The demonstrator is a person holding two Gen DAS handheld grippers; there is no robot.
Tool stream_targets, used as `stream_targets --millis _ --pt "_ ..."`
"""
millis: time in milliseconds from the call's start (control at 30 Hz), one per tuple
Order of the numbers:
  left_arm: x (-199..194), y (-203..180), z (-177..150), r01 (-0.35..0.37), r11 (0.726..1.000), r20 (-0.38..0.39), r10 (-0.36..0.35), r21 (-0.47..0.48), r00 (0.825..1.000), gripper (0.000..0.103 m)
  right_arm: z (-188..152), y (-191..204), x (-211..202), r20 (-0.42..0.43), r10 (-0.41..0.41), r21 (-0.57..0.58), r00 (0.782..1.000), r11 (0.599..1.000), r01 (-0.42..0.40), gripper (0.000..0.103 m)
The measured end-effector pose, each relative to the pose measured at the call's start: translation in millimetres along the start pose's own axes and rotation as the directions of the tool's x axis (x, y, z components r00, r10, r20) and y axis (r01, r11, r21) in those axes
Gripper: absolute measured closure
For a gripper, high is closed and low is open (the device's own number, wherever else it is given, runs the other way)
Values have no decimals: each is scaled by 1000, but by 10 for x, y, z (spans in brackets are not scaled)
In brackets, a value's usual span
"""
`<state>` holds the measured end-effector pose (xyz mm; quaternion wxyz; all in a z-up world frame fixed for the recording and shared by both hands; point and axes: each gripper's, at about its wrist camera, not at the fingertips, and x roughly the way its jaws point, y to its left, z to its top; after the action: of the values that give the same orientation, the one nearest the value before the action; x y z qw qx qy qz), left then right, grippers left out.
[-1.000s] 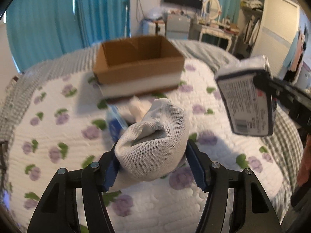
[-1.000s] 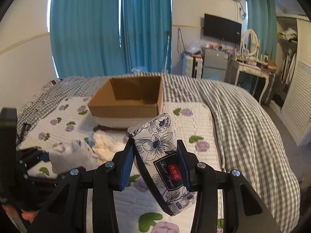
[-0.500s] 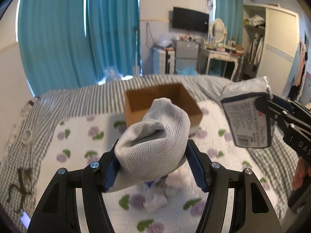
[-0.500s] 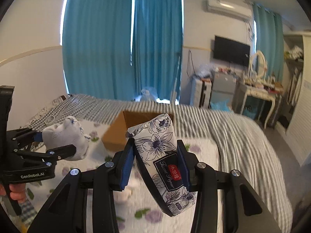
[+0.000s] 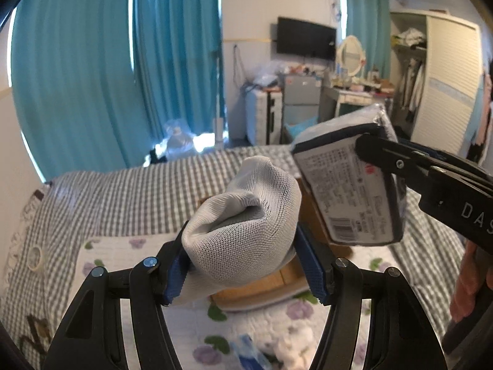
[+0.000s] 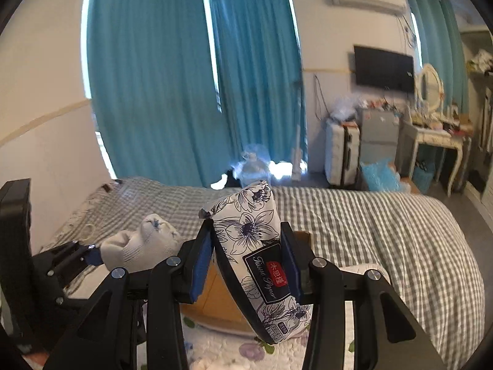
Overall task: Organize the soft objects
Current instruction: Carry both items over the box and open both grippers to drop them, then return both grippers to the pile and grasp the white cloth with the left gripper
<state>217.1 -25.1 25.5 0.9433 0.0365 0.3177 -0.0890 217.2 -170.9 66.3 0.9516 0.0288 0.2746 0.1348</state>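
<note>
My left gripper (image 5: 245,265) is shut on a rolled grey sock (image 5: 243,225), held up in the air; the sock also shows in the right wrist view (image 6: 141,246). My right gripper (image 6: 246,265) is shut on a floral tissue pack (image 6: 255,246), whose printed back shows in the left wrist view (image 5: 348,191) just right of the sock. A brown cardboard box (image 5: 271,283) lies on the bed below and behind both held items, mostly hidden; its side shows in the right wrist view (image 6: 215,305).
A flowered quilt (image 5: 129,259) covers the checked bedspread (image 6: 385,240). Loose white soft items (image 5: 295,348) and a blue packet (image 5: 249,351) lie on the quilt near me. Teal curtains, a dresser and a wardrobe stand beyond the bed.
Both grippers have risen and tilted upward with their loads. The box and quilt have dropped low in both views, and the tissue pack has come closer to the sock.
</note>
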Motion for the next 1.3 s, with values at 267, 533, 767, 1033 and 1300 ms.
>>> stream_targets --millis 267,533,767,1033,1300 --pt "860 37 -127 11 1000 -97 -8 26 995 40 -228 -276 951 -131 -4 128 991 992 21 61" --pt "1118 31 -219 29 999 -74 -26 40 997 22 -460 -489 1310 -182 7 149 983 989 21 58" --pt "934 15 -102 -8 999 -55 11 50 998 11 -372 -576 1126 -169 -8 170 986 985 37 32" --pt "30 105 188 -63 998 63 61 19 996 10 43 -464 220 -67 -61 110 996 992 68 32" --pt "-1356 -1 346 -131 991 271 128 -6 954 0 352 -222 -1210 96 -119 44 988 992 115 14"
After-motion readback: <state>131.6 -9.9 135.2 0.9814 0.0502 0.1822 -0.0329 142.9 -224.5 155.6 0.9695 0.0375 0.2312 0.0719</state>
